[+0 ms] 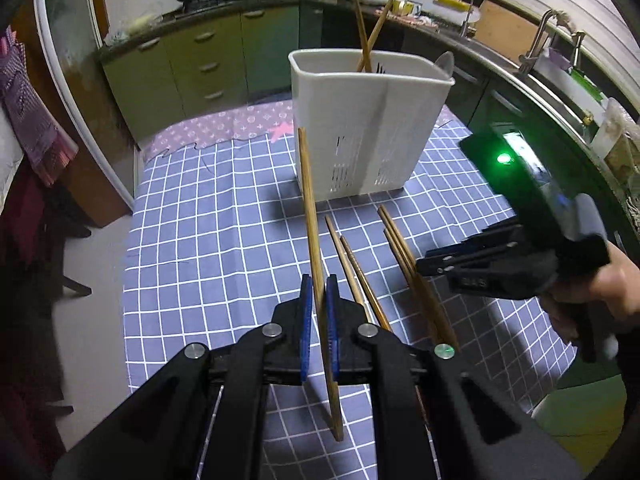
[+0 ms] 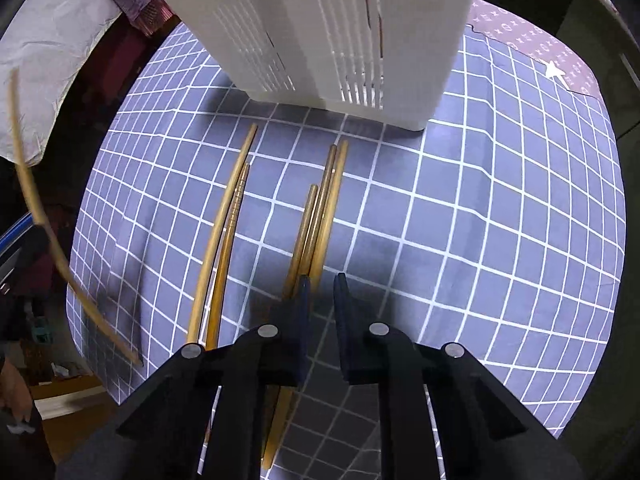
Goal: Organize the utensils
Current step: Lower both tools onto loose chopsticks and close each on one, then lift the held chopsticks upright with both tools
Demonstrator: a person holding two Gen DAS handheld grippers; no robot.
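One chopstick [image 1: 313, 240] is clamped between the blue pads of the left gripper [image 1: 319, 300] and held clear of the checked tablecloth [image 1: 208, 216]. Five more chopsticks [image 2: 320, 216] are left lying before the white holder [image 1: 360, 128]. Nothing is gripped by the right gripper [image 2: 322, 284], whose jaws are slightly parted above them

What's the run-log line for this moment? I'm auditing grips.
left gripper: shut on chopstick | right gripper: narrow gap, empty, over loose chopsticks | caddy: upright
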